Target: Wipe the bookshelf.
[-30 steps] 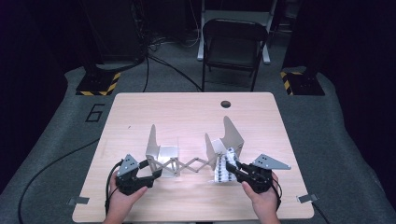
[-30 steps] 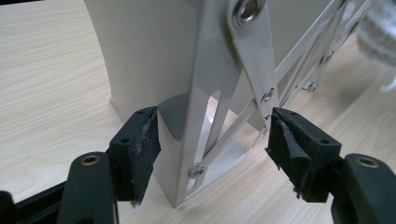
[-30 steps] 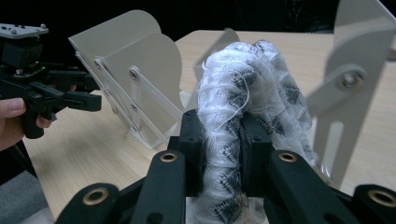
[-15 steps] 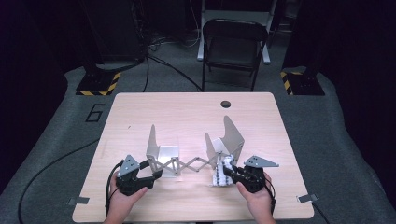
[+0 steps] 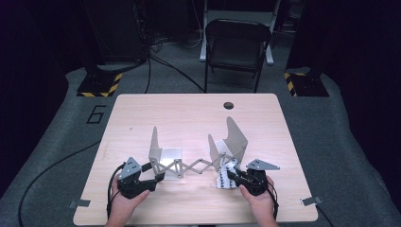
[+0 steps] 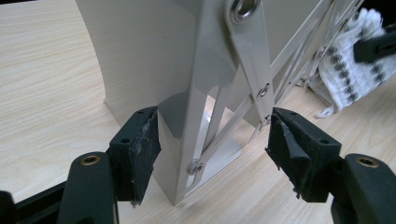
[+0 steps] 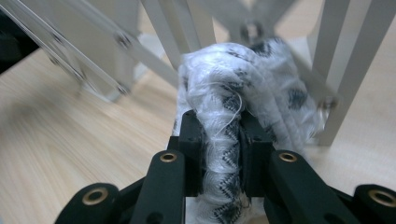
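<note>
The right gripper has its jaws clenched on a white patterned cloth, sitting near-right on the desk against the metal scissor rack. The left gripper straddles the rack's left end, jaws released.

Left gripper jaws apart w/ grey rack end between, white cloth top right

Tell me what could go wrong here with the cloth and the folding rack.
1. The right tool pinches only a fold of the white patterned cloth, so it may slip free or snag on the rack's crossing bars.
2. The left tool stands open around the rack's end plate, so the rack could slide if the cloth tugs it.
</note>
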Tool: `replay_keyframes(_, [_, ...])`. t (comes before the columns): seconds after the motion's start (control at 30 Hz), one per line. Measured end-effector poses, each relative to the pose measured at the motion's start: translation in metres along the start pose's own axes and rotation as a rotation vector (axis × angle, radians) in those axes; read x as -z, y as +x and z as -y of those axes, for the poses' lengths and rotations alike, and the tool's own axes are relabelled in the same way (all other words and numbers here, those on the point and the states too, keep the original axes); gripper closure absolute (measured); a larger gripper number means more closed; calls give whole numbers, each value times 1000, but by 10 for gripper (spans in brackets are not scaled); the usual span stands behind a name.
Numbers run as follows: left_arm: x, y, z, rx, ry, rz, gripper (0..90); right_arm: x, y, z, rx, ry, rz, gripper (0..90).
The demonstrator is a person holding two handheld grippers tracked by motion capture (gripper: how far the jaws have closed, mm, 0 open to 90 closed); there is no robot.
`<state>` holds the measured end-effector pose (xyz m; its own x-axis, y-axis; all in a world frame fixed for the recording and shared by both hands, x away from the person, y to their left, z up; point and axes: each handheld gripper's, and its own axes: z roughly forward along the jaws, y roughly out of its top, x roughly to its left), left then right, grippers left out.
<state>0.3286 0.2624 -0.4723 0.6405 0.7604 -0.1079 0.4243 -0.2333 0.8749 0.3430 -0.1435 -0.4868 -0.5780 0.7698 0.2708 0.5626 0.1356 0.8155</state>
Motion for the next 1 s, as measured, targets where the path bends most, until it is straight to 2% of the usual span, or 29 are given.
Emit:
replay_keyframes(0.07, [0,0,0,-1,-2,-2,341,4,3,-5,8,-17,-2,746])
replay_keyframes(0.13, [-1,-1,0,-5,-11,-10,341,16,12,-20,44,-74,-25,745])
replay_keyframes(0.17, [0,-1,0,-10,0,-2,340,27,19,-32,77,-119,-34,744])
replay_keyframes(0.2, [0,-1,0,-10,0,-2,341,27,19,-32,77,-119,-34,744])
replay_keyframes(0.27, [0,-2,0,-5,-4,-3,340,34,24,-38,92,-153,-41,743])
replay_keyframes(0.33, [0,-3,0,-1,-5,1,341,33,23,-38,104,-155,-34,742])
replay_keyframes(0.4, [0,-3,0,-5,-3,3,340,27,19,-32,84,-125,-26,742])
replay_keyframes(0.43, [0,-3,0,-8,-3,5,340,18,11,-20,69,-90,-7,742])
replay_keyframes(0.5, [0,-3,0,-9,-1,7,341,15,9,-17,60,-75,-2,742])
replay_keyframes(0.53, [-1,-4,0,-8,0,8,341,8,3,-8,52,-39,24,742])
replay_keyframes(0.6, [-1,-4,0,-5,2,8,341,5,0,-5,48,-24,30,742])
replay_keyframes(0.67, [-2,-4,0,2,-3,9,341,1,-4,-1,23,-6,30,742])
replay_keyframes(0.73, [-1,-4,0,3,-5,11,340,3,-3,-4,18,-14,23,742])
replay_keyframes(0.77, [-1,-4,0,0,1,16,341,9,3,-13,42,-43,10,742])
replay_keyframes(0.8, [-1,-4,0,0,1,16,342,9,3,-13,42,-43,10,742])
replay_keyframes(0.83, [0,-4,0,0,2,17,343,19,13,-25,69,-91,-10,742])
replay_keyframes(0.87, [0,-4,0,2,0,16,343,19,13,-25,69,-91,-10,742])
replay_keyframes(0.93, [0,-4,-1,-6,-4,16,343,29,22,-34,83,-134,-31,742])
replay_keyframes(0.97, [1,-4,-1,-2,-6,16,344,33,28,-39,106,-155,-41,742])
replay_keyframes(1.0, [1,-4,-1,-2,-6,16,344,33,28,-39,106,-155,-41,742])
